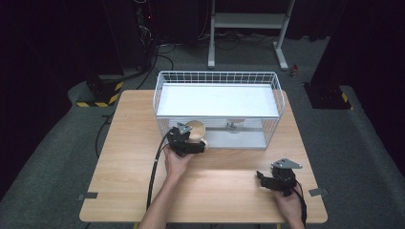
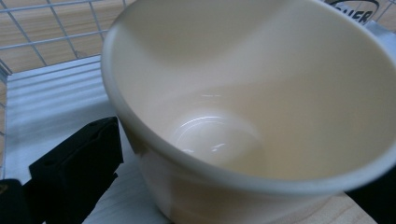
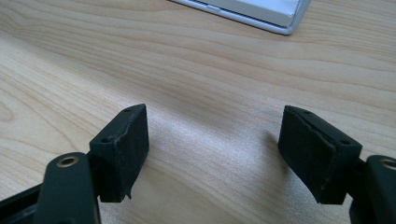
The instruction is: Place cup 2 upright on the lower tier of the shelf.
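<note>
The cream cup (image 2: 252,121) stands upright at the open front of the white wire basket (image 1: 162,102) on the counter (image 1: 129,157). The left gripper (image 1: 193,143) has its fingers (image 2: 79,168) wide apart around the cup, not squeezing. The right gripper (image 1: 265,180) rests apart, fingers (image 3: 122,149) open and empty.

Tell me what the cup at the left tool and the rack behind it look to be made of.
Cup: probably glazed ceramic, cream and thick-rimmed, with glossy highlights inside; hard plastic can't be ruled out. Rack: white-coated metal wire, a thin welded grid, with smooth grey-white shelves that look like painted sheet metal or plastic.
</note>
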Available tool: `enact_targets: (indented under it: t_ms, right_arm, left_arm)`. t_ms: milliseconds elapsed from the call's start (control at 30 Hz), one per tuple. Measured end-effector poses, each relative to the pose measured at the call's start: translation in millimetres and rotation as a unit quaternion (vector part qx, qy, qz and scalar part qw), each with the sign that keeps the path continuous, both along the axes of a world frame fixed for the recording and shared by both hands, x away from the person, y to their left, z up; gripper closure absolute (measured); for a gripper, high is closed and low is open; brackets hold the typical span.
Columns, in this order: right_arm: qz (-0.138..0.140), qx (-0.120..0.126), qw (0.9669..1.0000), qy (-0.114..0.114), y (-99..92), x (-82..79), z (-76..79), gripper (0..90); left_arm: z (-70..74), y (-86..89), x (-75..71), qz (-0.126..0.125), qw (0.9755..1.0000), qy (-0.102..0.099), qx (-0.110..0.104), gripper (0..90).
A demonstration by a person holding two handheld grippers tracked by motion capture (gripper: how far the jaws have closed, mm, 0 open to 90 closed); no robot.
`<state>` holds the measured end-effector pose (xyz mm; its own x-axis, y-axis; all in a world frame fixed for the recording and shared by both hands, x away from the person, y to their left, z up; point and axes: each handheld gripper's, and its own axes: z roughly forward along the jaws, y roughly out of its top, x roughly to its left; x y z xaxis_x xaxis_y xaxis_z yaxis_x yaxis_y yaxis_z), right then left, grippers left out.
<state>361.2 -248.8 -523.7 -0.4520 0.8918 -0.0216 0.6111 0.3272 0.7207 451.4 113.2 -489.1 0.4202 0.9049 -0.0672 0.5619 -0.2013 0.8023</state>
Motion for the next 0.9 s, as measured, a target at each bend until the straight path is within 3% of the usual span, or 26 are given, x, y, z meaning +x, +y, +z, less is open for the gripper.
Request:
enact_targets:
  t_ms: [567, 900]
  right_arm:
    - [-0.001, 0.0, 1.0, 0.0, 0.1, -0.1, 0.0, 24.6]
    - [0.0, 0.0, 1.0, 0.0, 0.0, 0.0, 0.0, 24.6]
  left_arm:
    - [-3.3, 6.2, -15.5, -0.001, 1.0, -0.005, 0.002, 6.3]
    - [-3.5, 6.0, -24.2, 0.001, 1.0, -0.007, 0.005, 14.8]
